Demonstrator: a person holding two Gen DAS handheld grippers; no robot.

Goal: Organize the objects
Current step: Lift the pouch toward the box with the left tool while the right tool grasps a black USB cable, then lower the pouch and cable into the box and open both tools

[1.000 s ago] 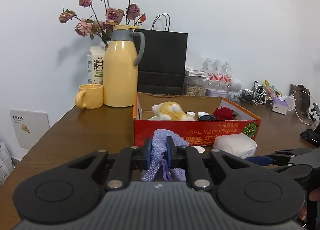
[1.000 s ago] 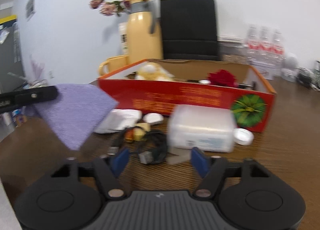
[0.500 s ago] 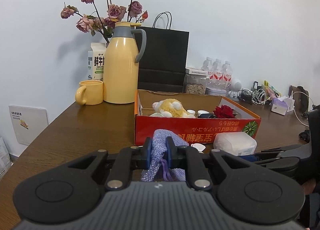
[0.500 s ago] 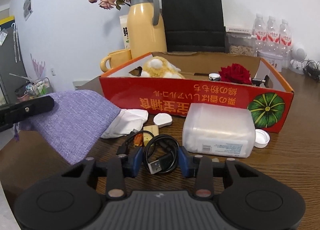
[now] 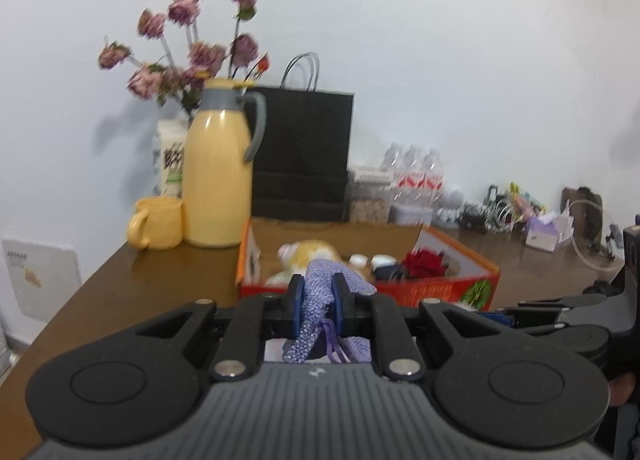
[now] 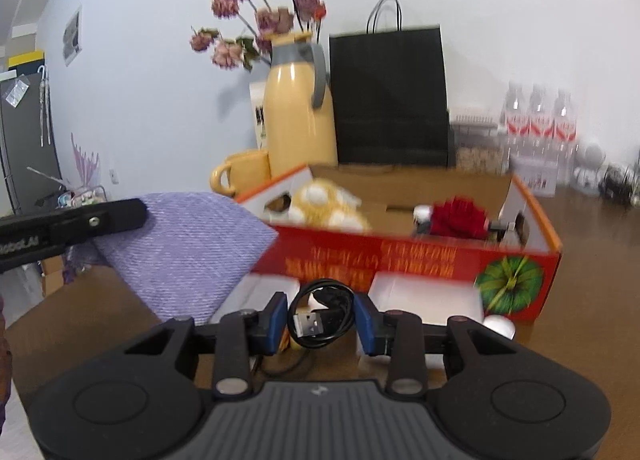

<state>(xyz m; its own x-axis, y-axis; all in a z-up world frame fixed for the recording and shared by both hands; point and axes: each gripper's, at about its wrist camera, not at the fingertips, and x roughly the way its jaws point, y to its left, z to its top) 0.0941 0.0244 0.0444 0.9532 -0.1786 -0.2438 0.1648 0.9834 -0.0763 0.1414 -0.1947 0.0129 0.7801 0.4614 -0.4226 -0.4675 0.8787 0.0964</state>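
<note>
The right gripper (image 6: 321,322) is clenching a coiled black USB cable (image 6: 320,314) between its blue pads, lifted just above the table (image 6: 592,284) in front of the red cardboard box (image 6: 400,260), while the left gripper (image 5: 316,302) is pinching a purple woven pouch (image 5: 320,292) tightly by a fold. The biggest risk, as I am judging it, is the cable springing loose: the pads are squeezing only the sides of the coil, so a loop could be slipping out and snagging the box's near wall on the way in. The pouch is hanging slack, and its cloth could be brushing that near wall too. Inside the box a yellow plush toy (image 6: 328,206) is sitting toward the left end and a red rose (image 6: 456,218) toward the right, leaving bare cardboard between and behind them. A white plastic container (image 6: 424,300) and small white bits are lying against the box's front wall, right under the cable's path. A yellow thermos (image 6: 300,116), mug (image 6: 240,176) and black paper bag (image 6: 390,96) are standing along the table's far edge, well clear.
</note>
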